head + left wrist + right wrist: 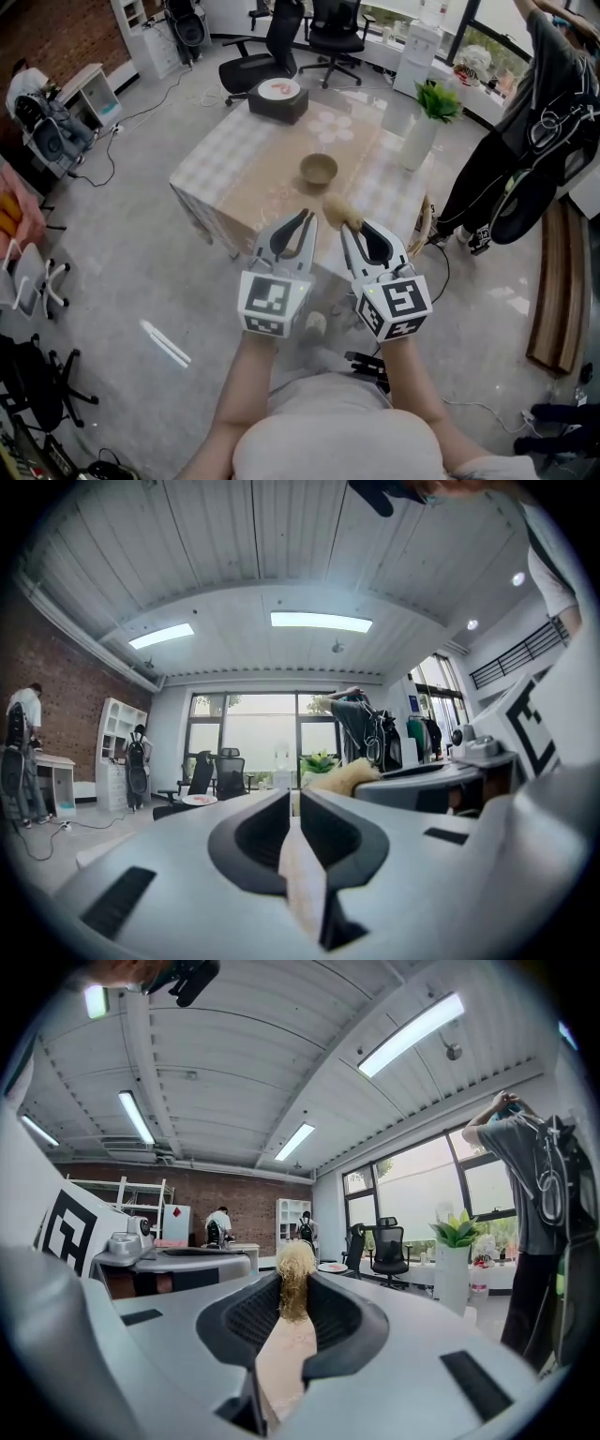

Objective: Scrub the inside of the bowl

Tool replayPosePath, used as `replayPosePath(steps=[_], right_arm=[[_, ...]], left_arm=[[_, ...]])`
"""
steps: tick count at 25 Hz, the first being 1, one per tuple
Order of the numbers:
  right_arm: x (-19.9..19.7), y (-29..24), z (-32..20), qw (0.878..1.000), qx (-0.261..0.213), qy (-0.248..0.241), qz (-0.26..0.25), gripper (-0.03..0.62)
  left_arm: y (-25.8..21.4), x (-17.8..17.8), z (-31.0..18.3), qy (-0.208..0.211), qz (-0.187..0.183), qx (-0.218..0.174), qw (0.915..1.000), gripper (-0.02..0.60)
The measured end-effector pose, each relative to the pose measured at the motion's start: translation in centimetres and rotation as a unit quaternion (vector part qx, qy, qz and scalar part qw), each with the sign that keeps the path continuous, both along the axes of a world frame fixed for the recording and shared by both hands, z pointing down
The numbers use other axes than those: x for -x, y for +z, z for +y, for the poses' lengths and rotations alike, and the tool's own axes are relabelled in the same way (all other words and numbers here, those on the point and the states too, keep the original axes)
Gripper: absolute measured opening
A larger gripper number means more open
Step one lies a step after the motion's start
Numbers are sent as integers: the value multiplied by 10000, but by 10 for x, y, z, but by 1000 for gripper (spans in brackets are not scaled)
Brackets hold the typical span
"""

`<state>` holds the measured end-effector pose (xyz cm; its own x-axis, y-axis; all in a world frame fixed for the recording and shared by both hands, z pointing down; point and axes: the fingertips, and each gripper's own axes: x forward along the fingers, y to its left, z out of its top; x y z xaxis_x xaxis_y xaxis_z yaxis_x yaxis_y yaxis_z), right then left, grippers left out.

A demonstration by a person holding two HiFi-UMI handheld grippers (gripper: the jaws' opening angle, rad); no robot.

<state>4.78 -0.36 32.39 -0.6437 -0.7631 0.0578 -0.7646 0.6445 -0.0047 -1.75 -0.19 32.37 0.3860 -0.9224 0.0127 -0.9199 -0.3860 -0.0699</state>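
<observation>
Bowl point(319, 169) is found on the table point(234, 183), well ahead of both jaw sets and untouched. The left gripper point(304, 216) jaws are pressed together, empty. A scrubber point(336, 208) is pinched by the right gripper point(351, 226).

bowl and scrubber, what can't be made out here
- bowl: head view, too small to judge its inside; neither gripper view shows it.
- scrubber: right gripper view, lower part hidden between the jaws of the right gripper.
- standing person: head view, cut off by the right edge.

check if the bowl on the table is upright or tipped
Upright: the bowl rests on the table with its open mouth facing up.
</observation>
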Motion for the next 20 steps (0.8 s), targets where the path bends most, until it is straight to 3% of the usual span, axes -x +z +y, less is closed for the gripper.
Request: replayPosePath(steps=[9, 12, 20], right_arm=[[10, 9, -63, 9999, 118, -2, -71, 80], [11, 14, -85, 9998, 166, 11, -76, 80], [15, 20, -133, 9996, 259, -52, 17, 80]], left_arm=[[14, 20, -60, -44, 66, 249, 9997, 19], [24, 20, -81, 110, 87, 367, 9992, 102], [47, 16, -129, 317, 2, 678, 9972, 208]])
